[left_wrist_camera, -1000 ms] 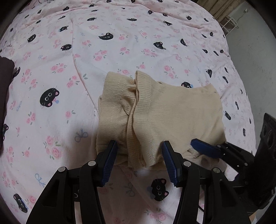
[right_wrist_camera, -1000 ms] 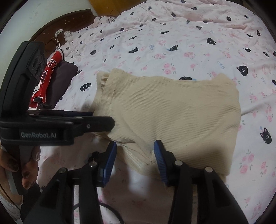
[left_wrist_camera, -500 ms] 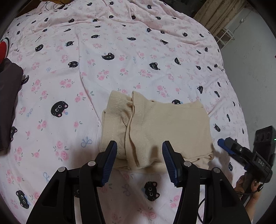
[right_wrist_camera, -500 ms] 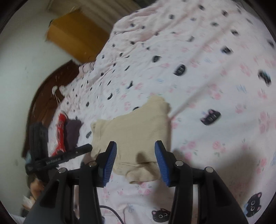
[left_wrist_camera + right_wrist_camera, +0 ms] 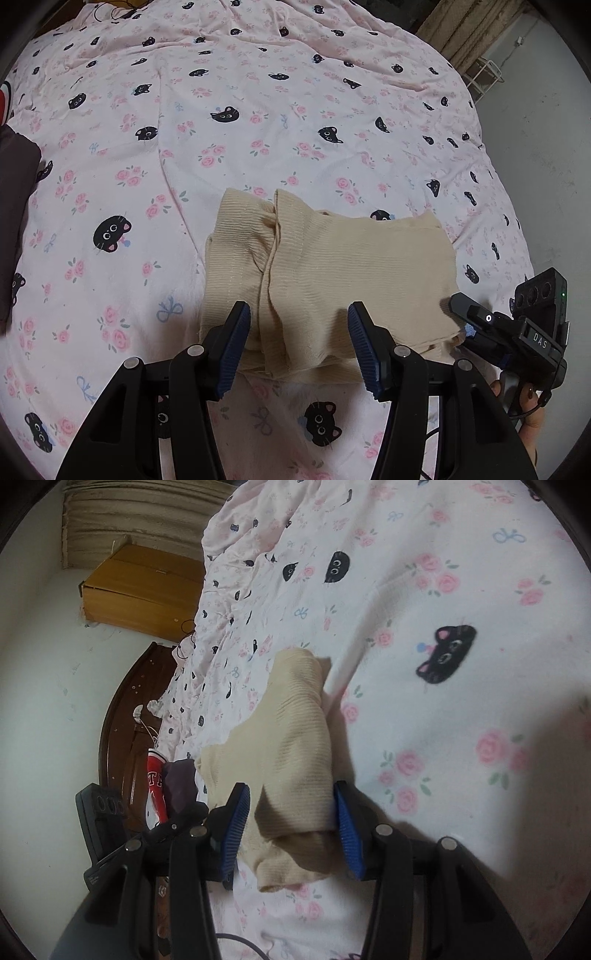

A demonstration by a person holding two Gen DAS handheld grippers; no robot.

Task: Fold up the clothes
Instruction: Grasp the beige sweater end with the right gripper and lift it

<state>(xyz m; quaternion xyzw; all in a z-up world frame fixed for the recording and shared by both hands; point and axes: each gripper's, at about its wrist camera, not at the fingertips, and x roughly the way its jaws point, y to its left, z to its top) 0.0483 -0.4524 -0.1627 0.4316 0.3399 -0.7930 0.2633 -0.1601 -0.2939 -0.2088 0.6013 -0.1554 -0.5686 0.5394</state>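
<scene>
A beige ribbed garment [image 5: 332,266] lies folded into a rough rectangle on the pink cat-print bedsheet [image 5: 221,110]. My left gripper [image 5: 299,343] is open, its blue pads on either side of the garment's near edge, above it. My right gripper [image 5: 291,830] is open too, tilted sideways, with the garment's right end [image 5: 295,738] between its pads; whether the pads touch the cloth is unclear. The right gripper also shows in the left wrist view [image 5: 480,325] at the garment's right corner. The left gripper body shows in the right wrist view [image 5: 107,819].
A dark garment [image 5: 14,206] lies at the bed's left edge, with a red printed one [image 5: 155,786] beside it. A dark wooden headboard [image 5: 122,709], a cardboard box [image 5: 140,587] and a white wall stand beyond the bed. A white wire rack [image 5: 484,77] stands far right.
Both grippers pulled up and away from the garment half a second ago, then came back down close to it. The right gripper has tilted sideways. The garment has stayed folded.
</scene>
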